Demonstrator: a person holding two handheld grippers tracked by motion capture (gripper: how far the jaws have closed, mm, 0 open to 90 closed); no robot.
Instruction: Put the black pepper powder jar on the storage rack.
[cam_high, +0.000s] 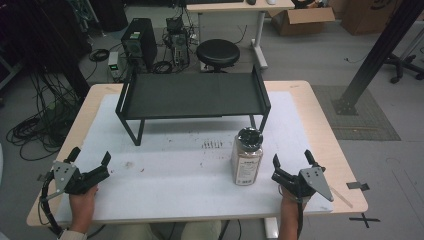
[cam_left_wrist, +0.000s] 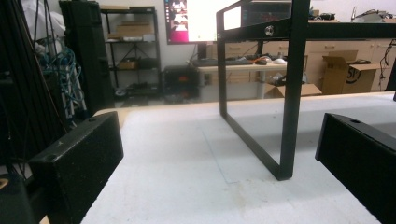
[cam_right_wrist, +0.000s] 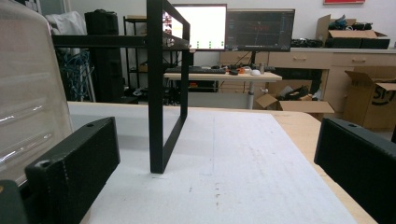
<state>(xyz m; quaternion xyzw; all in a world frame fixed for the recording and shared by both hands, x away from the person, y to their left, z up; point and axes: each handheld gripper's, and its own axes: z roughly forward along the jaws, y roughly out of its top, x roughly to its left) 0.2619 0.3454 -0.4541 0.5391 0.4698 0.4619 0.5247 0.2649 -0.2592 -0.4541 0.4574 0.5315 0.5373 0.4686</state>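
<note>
A clear jar (cam_high: 246, 156) with a black lid and a brownish filling stands upright on the white mat, right of centre. Its clear side (cam_right_wrist: 25, 93) rises just left of my right gripper's left jaw. My right gripper (cam_high: 291, 160) rests open at the front right, a little right of the jar, with nothing between its jaws. At the front left my left gripper (cam_high: 90, 157) is open too and holds nothing. A black metal shelf (cam_high: 192, 96) stands at the back of the mat. One shelf leg (cam_left_wrist: 291, 93) rises ahead of the left gripper, another leg (cam_right_wrist: 158, 88) ahead of the right.
The white mat (cam_high: 175, 160) covers a light wooden table (cam_high: 327, 150). Beyond the far edge stand a black stool (cam_high: 218, 53), computer towers (cam_high: 139, 41) and cables. A black slanted post (cam_high: 382, 47) stands at the right, off the table.
</note>
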